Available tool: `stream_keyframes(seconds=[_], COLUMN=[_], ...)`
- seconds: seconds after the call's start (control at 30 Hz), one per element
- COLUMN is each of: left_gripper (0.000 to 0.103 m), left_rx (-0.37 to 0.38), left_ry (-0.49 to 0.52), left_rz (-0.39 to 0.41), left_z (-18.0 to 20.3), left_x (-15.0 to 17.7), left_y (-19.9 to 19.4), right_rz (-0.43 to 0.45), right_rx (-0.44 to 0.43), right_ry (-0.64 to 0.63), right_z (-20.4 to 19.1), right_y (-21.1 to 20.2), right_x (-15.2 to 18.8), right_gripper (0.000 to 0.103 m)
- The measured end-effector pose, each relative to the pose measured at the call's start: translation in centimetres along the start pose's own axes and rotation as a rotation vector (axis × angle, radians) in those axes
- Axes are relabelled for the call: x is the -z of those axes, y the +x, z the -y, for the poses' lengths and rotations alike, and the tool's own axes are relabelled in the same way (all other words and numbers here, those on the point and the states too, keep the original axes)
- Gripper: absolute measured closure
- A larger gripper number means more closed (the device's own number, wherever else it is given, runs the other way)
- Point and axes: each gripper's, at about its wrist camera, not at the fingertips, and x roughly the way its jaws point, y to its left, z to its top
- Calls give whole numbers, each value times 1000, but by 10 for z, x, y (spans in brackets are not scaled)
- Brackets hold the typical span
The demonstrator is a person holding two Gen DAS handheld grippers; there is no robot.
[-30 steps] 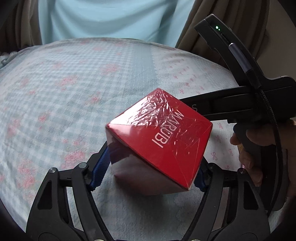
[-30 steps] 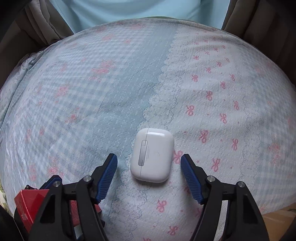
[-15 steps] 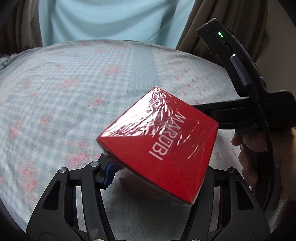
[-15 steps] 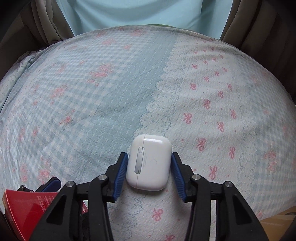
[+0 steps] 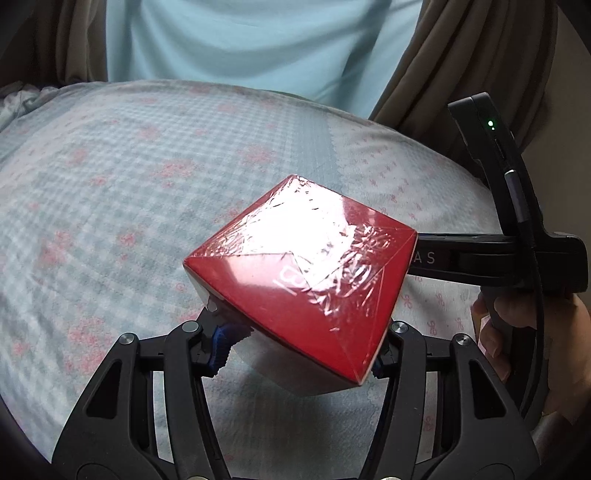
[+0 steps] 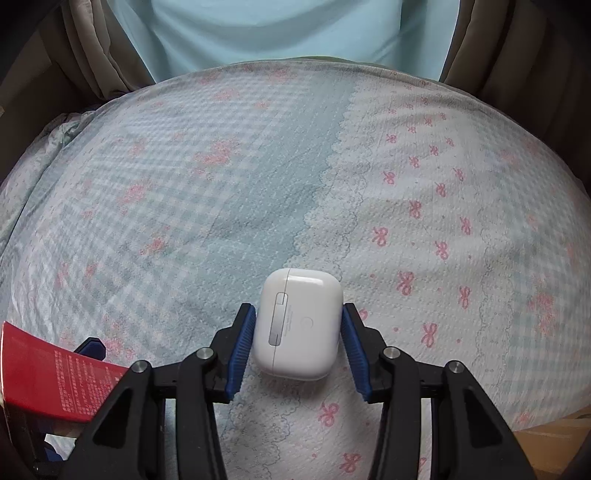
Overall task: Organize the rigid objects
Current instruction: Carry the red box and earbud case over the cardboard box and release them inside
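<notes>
In the left wrist view, a red box point(image 5: 303, 273) wrapped in shiny film sits tilted between the blue pads of my left gripper point(image 5: 301, 350), which is shut on it just above the bedsheet. The same box shows at the lower left of the right wrist view point(image 6: 48, 384). In that view a white earbud case point(image 6: 306, 295) is pinched on both sides by the blue pads point(image 6: 242, 347) of my right gripper point(image 6: 298, 347). The right gripper's black body point(image 5: 498, 254) and the hand point(image 5: 524, 332) holding it show behind the box.
A pale blue checked bedsheet point(image 6: 221, 184) with pink bows covers the whole work surface. Brown curtains point(image 6: 103, 55) and a light blue drape point(image 6: 295, 29) hang at the far edge. A cardboard corner point(image 6: 554, 443) shows at the lower right.
The left jaws closed on the red box, which then rose and tipped a little. The right jaws closed from either side onto the white earbud case.
</notes>
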Motion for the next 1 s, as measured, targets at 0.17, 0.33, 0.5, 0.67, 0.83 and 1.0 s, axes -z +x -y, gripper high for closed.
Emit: stream_keyframes(seconds=[0.17,0.33,0.5,0.67,0.83,1.0], left_gripper=[51,51,51,51,51,51], left_rx=[17,46,81,129,180,241], left_ry=[3,46,85,111,143,157], left_rz=[22,64,113,137,143,137], left_z=[6,29,64,110,165,218], left_x=[-15,-40,-65,-86,-94,-88], left_y=[-17,-50,-92,-133,-161,-170], right_rz=[35,100,167,215,233,223], right_rx=[-9,-15,-6,34,86,140], right_ry=[3,28,70,104,145,191], right_z=[-2,3,20,52,98,150], right_y=[-27,-80,-148,-225,-290,-327], right_x=[-7,-15,-13,2,28,62], right_gripper=[60,60,60,60,60,60])
